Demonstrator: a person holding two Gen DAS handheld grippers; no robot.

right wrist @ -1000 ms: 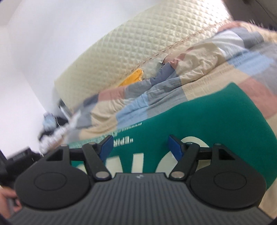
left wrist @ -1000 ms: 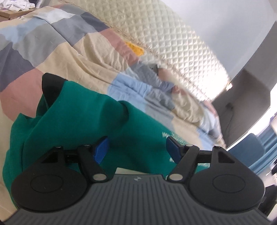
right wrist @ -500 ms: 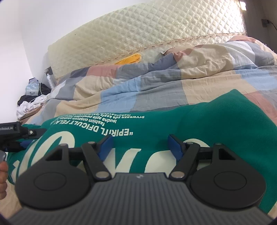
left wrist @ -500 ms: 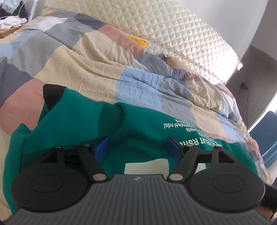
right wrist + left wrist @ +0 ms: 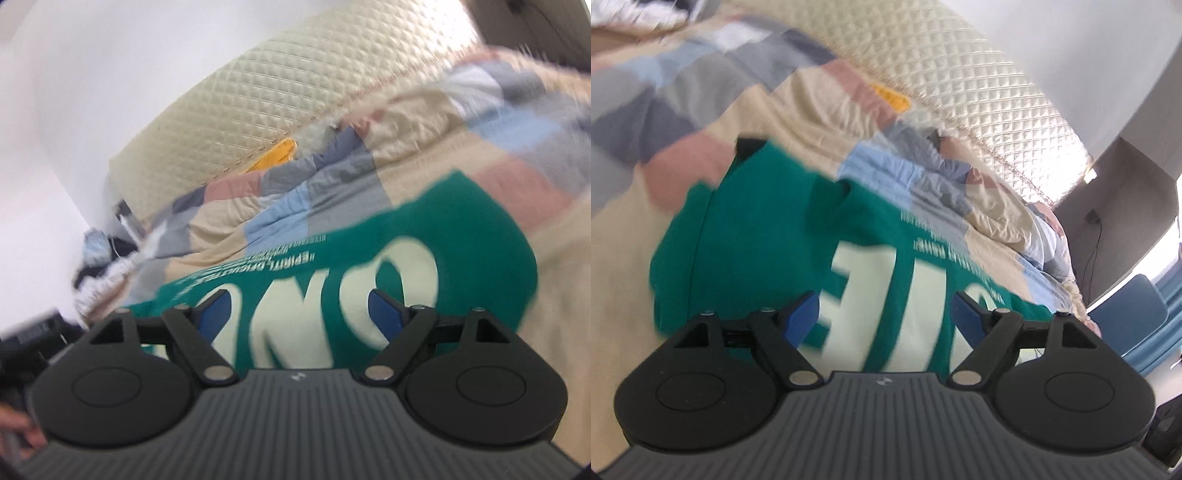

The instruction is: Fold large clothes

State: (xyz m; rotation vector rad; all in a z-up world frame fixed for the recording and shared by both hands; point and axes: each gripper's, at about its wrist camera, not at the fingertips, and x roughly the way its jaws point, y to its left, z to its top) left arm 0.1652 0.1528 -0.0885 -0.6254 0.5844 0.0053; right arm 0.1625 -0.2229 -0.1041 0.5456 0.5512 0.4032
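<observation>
Across the middle of both frames, your green sweatshirt (image 5: 768,258) (image 5: 480,240) is lying spread on the patchwork quilt (image 5: 798,107) (image 5: 424,122), big cream letters facing up. You're holding the left tool (image 5: 884,315) and the right tool (image 5: 301,314) above it, both jaws opening and gripping nothing. Everything's looking pretty blurry, with the quilted headboard (image 5: 960,74) (image 5: 258,110) sitting along the top.

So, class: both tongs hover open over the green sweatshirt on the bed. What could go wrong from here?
1. The green sweatshirt lies on a rumpled patchwork quilt; the left tongs, opening with nothing gripped, might pinch quilt along with it.
2. The sweatshirt's bunched corner near the black cuff could leave a crooked fold.
3. The right tongs, also opening, may grab one layer only.
</observation>
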